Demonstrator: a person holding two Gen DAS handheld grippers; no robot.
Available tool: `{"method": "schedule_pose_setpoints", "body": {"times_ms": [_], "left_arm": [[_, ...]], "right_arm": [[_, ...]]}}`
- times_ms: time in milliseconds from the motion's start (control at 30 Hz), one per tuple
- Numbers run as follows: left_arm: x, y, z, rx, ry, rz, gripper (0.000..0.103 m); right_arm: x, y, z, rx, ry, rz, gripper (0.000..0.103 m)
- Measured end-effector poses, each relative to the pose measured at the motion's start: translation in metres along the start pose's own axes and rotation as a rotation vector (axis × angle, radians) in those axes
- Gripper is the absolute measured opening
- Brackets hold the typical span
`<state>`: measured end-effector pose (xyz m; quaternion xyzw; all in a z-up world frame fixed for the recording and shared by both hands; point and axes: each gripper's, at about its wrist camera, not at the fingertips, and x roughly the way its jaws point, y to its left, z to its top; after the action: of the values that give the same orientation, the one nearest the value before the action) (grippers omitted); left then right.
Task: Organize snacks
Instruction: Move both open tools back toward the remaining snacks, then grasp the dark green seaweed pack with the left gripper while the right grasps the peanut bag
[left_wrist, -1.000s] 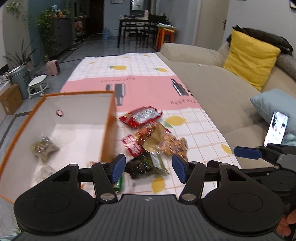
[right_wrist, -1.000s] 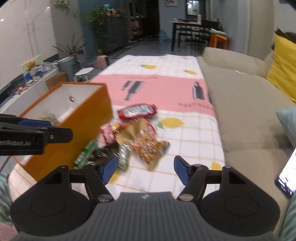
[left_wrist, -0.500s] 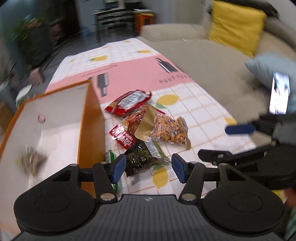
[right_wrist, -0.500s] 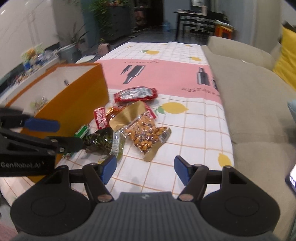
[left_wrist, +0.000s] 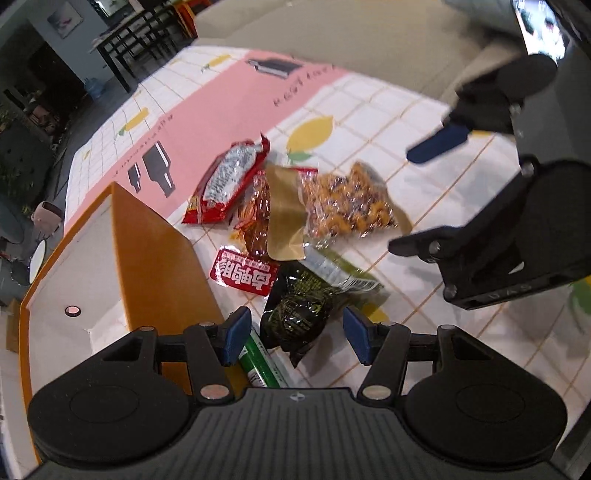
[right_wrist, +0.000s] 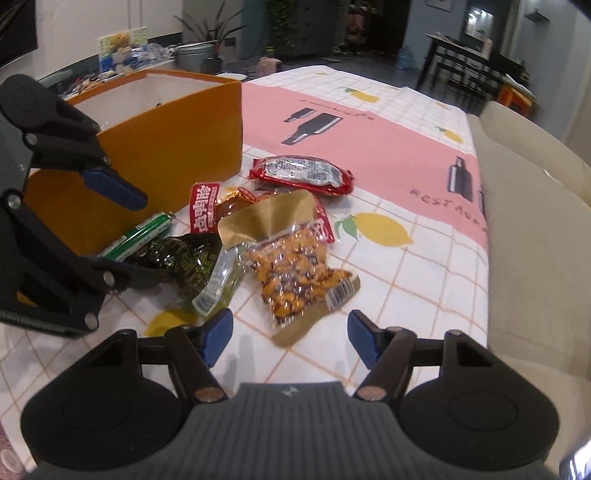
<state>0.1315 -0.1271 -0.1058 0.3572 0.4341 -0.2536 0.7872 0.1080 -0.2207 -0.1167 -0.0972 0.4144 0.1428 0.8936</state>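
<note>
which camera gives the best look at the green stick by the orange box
The right wrist view: the green stick lies nearly whole beside the orange box. In the left wrist view only part of it shows, cut off by the left gripper.

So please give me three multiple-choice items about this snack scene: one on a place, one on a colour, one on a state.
1. Where does the green stick lie?
A. beside the box wall
B. inside the box
C. on the sofa

2. What colour is the box outside?
A. blue
B. orange
C. black

3. How is the left gripper?
A. shut on the peanut bag
B. shut on the green stick
C. open, dark pack between its jaws

Answers:
1 A, it rests on the cloth against the box.
2 B, its walls are orange, white inside.
3 C, the pads stand apart from the dark pack; the peanut bag lies untouched.
</note>
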Motion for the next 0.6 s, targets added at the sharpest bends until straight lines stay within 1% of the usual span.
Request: {"method": "schedule_pose_setpoints", "body": {"times_ms": [33, 133, 200, 300, 400, 433, 500, 533, 600], "left_arm": [[0.003, 0.0, 0.001, 0.002, 0.01, 0.008, 0.068], [0.012, 0.001, 0.006, 0.0, 0.057, 0.011, 0.068], [0.019, 0.004, 0.008, -0.008, 0.085, 0.009, 0.067], [0.026, 0.008, 0.01, -0.026, 0.104, -0.008, 0.066], [0.032, 0.009, 0.012, -0.032, 0.117, -0.016, 0.066], [0.034, 0.009, 0.012, -0.037, 0.12, -0.019, 0.065], [0.038, 0.01, 0.013, -0.048, 0.13, -0.028, 0.06], [0.039, 0.01, 0.013, -0.053, 0.135, -0.037, 0.055], [0.04, 0.009, 0.012, -0.06, 0.134, -0.037, 0.054]], "right_arm": [[0.004, -0.001, 0.002, -0.012, -0.004, 0.006, 0.073], [0.017, -0.001, 0.006, -0.06, -0.017, 0.022, 0.077], [0.026, -0.002, 0.009, -0.089, -0.019, 0.038, 0.078], [0.038, -0.004, 0.013, -0.122, -0.021, 0.058, 0.079], [0.047, -0.008, 0.017, -0.123, -0.027, 0.087, 0.081], [0.05, -0.008, 0.018, -0.12, -0.029, 0.097, 0.082], [0.055, -0.01, 0.021, -0.117, -0.029, 0.11, 0.084], [0.058, -0.01, 0.022, -0.116, -0.033, 0.114, 0.085], [0.062, -0.009, 0.023, -0.115, -0.036, 0.126, 0.085]]}}
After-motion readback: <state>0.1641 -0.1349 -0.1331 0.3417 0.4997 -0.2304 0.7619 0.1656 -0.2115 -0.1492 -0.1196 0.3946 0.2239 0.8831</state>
